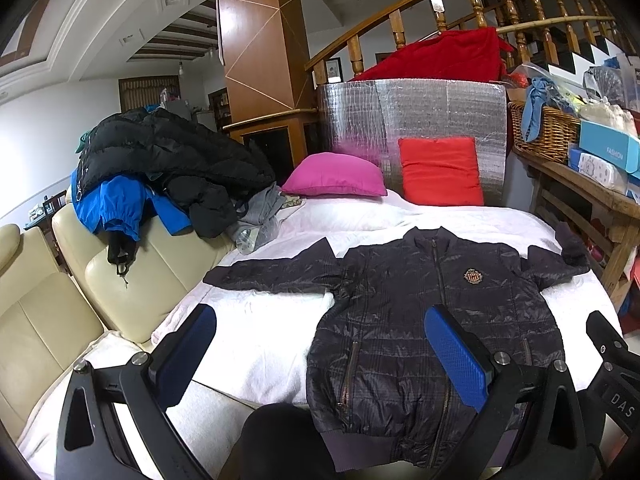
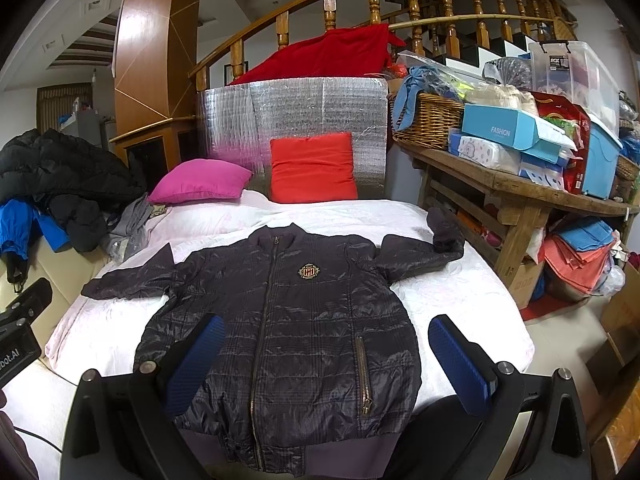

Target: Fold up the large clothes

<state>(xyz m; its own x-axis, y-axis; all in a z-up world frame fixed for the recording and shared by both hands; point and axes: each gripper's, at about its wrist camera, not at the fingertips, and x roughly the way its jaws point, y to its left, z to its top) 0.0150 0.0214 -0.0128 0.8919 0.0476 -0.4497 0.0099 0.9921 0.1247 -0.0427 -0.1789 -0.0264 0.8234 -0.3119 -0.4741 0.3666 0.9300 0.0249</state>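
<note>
While flat, jacket (image 2: 288, 320) amid sheet (image 2: 460, 300).

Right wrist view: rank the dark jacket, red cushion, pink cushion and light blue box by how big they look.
1. Dark jacket, by far the largest, though nearest the camera.
2. Red cushion.
3. Pink cushion, close to the red one; unsure.
4. Light blue box, smallest.

Wooden stair railing (image 2: 416, 20), cluttered wooden table (image 2: 520, 196), cream sofa (image 1: 52, 300)

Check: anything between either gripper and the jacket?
Nothing visible. The jacket lies flat and zipped on the white bed cover, with the left gripper and right gripper open above its lower half.
</note>
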